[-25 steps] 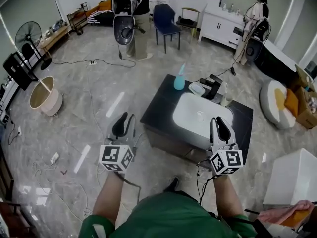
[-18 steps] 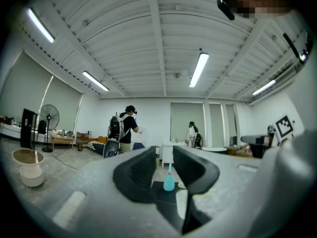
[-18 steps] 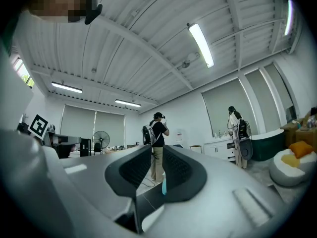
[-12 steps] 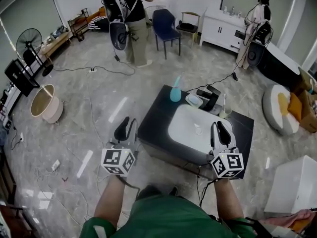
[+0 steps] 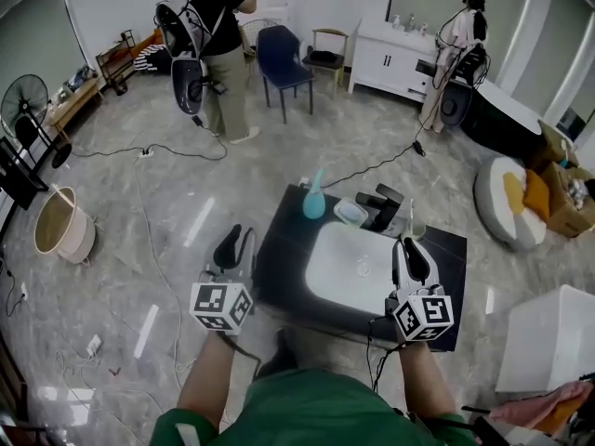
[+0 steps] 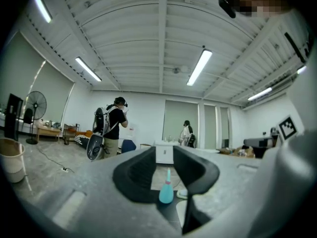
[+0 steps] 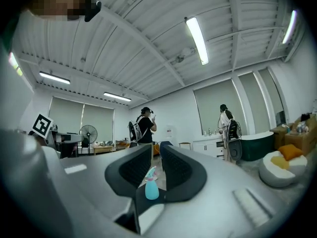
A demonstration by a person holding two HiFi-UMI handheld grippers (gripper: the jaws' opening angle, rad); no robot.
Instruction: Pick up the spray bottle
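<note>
At the far left a fan (image 5: pixel 23 100) stands by the wall, and nearer, a round basket (image 5: pixel 63 226) sits on the marble floor (image 5: pixel 139 184) among loose cables. Farther back a person (image 5: pixel 212 45) with a backpack stands facing away, with a blue chair (image 5: pixel 282 54) just to the right. The left gripper (image 5: pixel 238 242) is held level over the floor, just off the left edge of the dark worktop (image 5: pixel 279 249). Its jaws stand a little apart with nothing between them. The bottle (image 5: pixel 314 200), pale blue with a slim neck, stands upright at the worktop's far left corner, well apart from both grippers. Each gripper's own view shows it far ahead through the gap between its jaws. Just right of it lies a small dish (image 5: pixel 351 212), then a black tap (image 5: pixel 383 207) at the far rim of the white basin (image 5: pixel 349 268) set in the worktop. The right gripper (image 5: pixel 411 254) hovers level at the basin's right rim. Its jaws are likewise parted by a narrow gap and hold nothing. Against the far wall stands a white cabinet (image 5: pixel 390 59), with a second person (image 5: pixel 456 49) beside it. At the right lie a beanbag (image 5: pixel 507 203) and a white box (image 5: pixel 548 342)
</note>
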